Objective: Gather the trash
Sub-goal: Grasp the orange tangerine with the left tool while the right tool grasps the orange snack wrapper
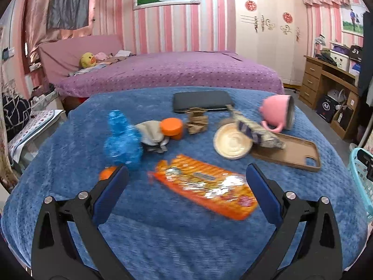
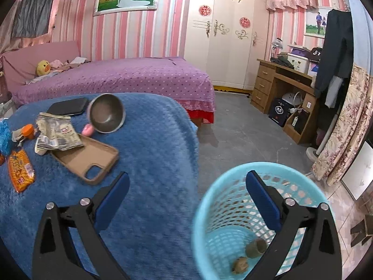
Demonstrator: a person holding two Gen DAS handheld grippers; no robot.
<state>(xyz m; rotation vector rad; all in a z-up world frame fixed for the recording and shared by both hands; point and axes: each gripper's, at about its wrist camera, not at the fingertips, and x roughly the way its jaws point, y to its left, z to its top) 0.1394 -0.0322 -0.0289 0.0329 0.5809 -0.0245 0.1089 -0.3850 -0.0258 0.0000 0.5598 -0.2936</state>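
Observation:
My left gripper (image 1: 187, 177) is open over the blue-covered table (image 1: 163, 233), and an orange snack wrapper (image 1: 205, 186) lies between its fingers, untouched. Behind it lie a crushed blue bottle (image 1: 122, 140), a grey crumpled wrapper (image 1: 151, 131), an orange cap (image 1: 172, 127), a brown crumpled paper (image 1: 197, 121) and a torn foil packet (image 1: 258, 130). My right gripper (image 2: 187, 186) is open and empty above the table's right edge and a light blue mesh bin (image 2: 233, 221). Two brownish scraps (image 2: 255, 247) lie at the bin's bottom.
A pink mug (image 1: 278, 112) lies on its side. A brown phone case (image 1: 293, 154), a round cream lid (image 1: 233, 143) and a black case (image 1: 201, 101) also rest on the table. Behind stand a purple bed (image 1: 167, 72), a wooden desk (image 2: 286, 88) and bare grey floor (image 2: 244, 130).

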